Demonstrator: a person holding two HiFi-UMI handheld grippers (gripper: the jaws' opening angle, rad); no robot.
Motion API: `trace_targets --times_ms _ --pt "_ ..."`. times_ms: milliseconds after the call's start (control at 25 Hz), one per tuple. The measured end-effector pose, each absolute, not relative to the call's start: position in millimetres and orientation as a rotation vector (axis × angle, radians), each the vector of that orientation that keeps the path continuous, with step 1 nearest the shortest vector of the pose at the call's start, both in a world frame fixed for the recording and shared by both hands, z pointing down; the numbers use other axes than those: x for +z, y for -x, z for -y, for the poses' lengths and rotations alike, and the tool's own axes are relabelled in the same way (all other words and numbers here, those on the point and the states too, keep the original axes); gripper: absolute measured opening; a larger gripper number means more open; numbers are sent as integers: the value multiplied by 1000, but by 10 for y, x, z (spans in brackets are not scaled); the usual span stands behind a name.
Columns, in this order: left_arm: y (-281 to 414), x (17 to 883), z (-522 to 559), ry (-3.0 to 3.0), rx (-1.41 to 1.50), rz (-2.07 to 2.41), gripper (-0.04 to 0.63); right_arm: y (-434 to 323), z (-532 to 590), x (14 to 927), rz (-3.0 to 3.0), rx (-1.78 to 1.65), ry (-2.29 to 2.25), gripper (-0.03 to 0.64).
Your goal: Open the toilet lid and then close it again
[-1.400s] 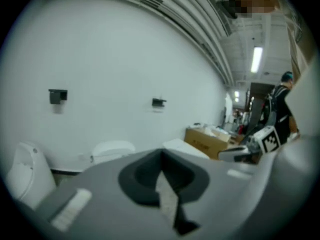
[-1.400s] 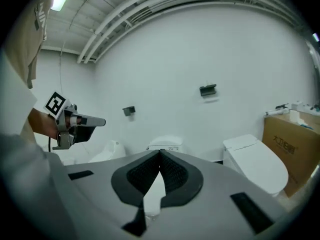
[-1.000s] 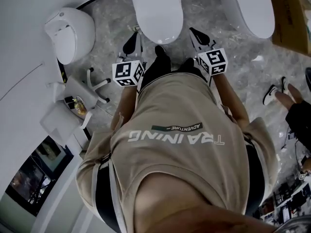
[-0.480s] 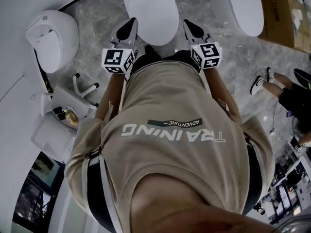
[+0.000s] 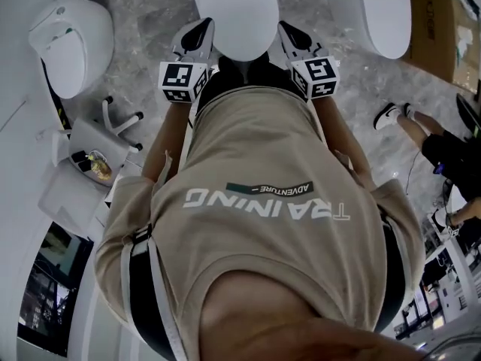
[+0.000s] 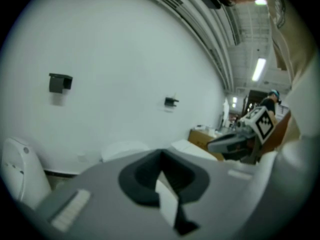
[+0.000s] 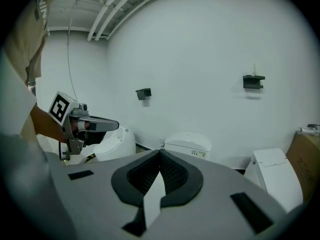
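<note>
In the head view the white toilet [image 5: 234, 10] stands straight ahead with its lid down. My left gripper [image 5: 201, 28] is at the left side of the lid's front end, and my right gripper [image 5: 285, 30] at the right side. I cannot tell whether either touches it. Both are shut with nothing between the jaws. In the left gripper view the left gripper [image 6: 161, 155] shows its jaws meeting, with the right gripper [image 6: 215, 145] off to the side. In the right gripper view the right gripper [image 7: 160, 153] points toward the toilet [image 7: 187, 144].
A second toilet [image 5: 71, 40] stands to the left and a third [image 5: 383, 13] to the right. A cardboard box [image 5: 443, 21] sits at the far right. A small white stand [image 5: 94, 153] with items is at the left, and another person's legs [image 5: 421, 130] at the right.
Both grippers have moved forward, from short of the toilet's front to either side of the lid's front end. The jaws stayed shut.
</note>
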State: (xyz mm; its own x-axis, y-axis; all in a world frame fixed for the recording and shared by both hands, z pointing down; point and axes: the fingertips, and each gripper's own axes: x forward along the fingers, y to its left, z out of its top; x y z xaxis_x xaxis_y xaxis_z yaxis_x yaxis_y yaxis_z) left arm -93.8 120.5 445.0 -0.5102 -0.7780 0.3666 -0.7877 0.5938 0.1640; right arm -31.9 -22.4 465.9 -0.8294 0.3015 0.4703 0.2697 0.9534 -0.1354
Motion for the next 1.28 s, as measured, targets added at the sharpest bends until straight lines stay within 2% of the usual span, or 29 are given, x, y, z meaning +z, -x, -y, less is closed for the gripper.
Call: trace_targets --times_ms 280,560,760,1280 --pt "1011 4827 -1194 -1143 39 2345 5 415 334 5021 2510 132 458 9" --pt "936 5637 -1262 -993 68 2262 5 190 314 5694 2376 136 517 9" --pt "929 6205 -1388 -849 88 2248 5 -107 354 6636 2229 -8 558 9" --pt "293 7933 -1701 -726 -35 2028 5 -643 367 8198 1903 28 569 9"
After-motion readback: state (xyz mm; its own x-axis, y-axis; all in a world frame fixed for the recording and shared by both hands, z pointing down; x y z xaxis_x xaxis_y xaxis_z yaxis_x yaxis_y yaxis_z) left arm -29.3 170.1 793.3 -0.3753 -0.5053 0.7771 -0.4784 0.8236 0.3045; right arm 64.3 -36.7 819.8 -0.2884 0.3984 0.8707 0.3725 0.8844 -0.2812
